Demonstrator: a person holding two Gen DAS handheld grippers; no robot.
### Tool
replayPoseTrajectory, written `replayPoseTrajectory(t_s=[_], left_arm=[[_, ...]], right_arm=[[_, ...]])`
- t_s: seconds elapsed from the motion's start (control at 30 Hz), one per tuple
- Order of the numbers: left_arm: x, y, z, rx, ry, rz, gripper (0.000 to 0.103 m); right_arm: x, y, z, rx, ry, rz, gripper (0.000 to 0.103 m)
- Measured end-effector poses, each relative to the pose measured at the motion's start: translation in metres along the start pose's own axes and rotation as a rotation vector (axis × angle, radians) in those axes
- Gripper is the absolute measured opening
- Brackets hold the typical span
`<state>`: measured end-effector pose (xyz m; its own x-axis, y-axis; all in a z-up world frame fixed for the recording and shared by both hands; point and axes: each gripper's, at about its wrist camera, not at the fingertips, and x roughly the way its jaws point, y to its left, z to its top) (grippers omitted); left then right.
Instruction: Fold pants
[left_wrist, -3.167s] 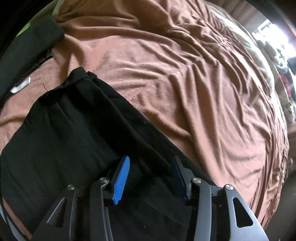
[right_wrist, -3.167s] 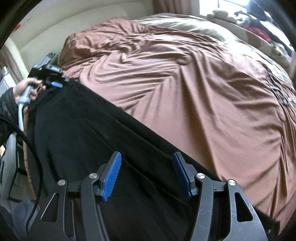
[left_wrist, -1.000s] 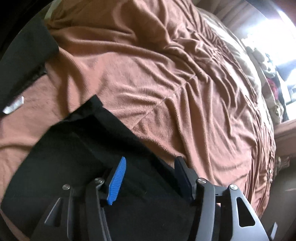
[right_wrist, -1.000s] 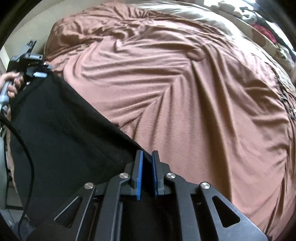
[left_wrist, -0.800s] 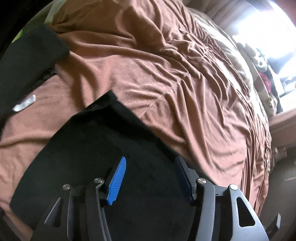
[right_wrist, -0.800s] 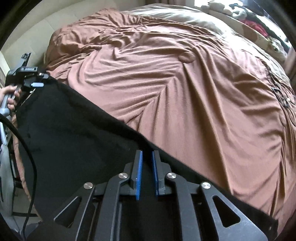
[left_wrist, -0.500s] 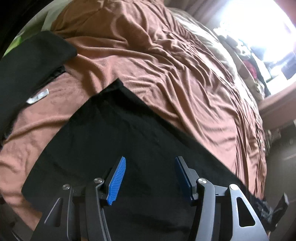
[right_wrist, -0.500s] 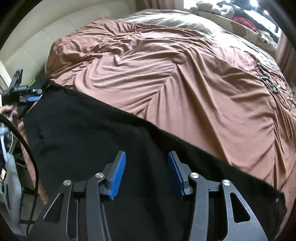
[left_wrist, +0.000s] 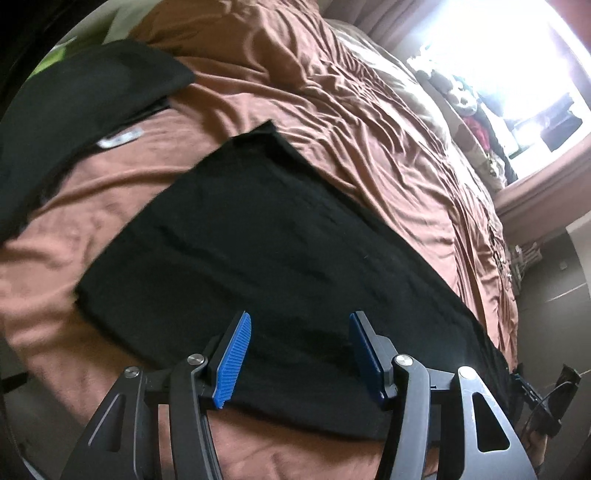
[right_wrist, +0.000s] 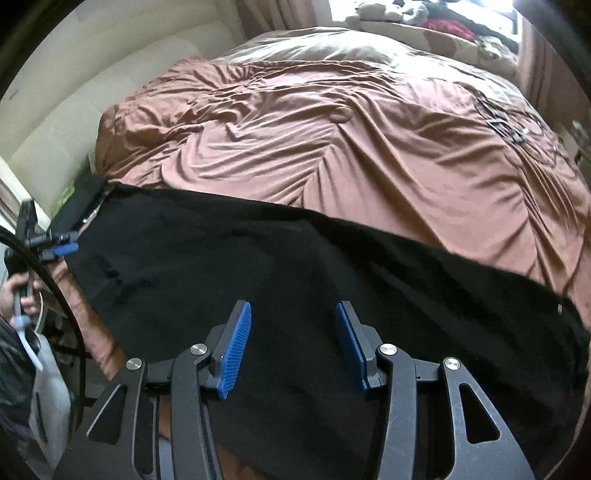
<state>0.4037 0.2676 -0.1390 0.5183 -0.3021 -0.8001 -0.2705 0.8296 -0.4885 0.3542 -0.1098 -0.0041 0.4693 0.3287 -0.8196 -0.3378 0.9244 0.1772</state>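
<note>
Now both tongs, left (left_wrist: 297, 354) & right (right_wrist: 291, 349), gape empty over black pants (left_wrist: 258, 236); no legible writing.

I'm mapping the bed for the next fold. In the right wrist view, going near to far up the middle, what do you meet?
Right tongs → black pants → brown bedspread → beige cover → heap of things by the window.
</note>
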Motion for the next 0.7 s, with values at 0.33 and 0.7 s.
replayPoseTrajectory(t_s=[0.33, 0.7], left_arm=[[-0.023, 0.059, -0.022, -0.102, -0.017, 0.030, 0.060], [-0.012, 0.097, -0.035, -0.266, -0.051, -0.034, 0.060]], right_arm=[[-0.009, 0.006, -0.040, 0.075, -0.016, 0.017, 0.046], [0.010, -0.001, -0.058, 0.150, 0.016, 0.053, 0.046]])
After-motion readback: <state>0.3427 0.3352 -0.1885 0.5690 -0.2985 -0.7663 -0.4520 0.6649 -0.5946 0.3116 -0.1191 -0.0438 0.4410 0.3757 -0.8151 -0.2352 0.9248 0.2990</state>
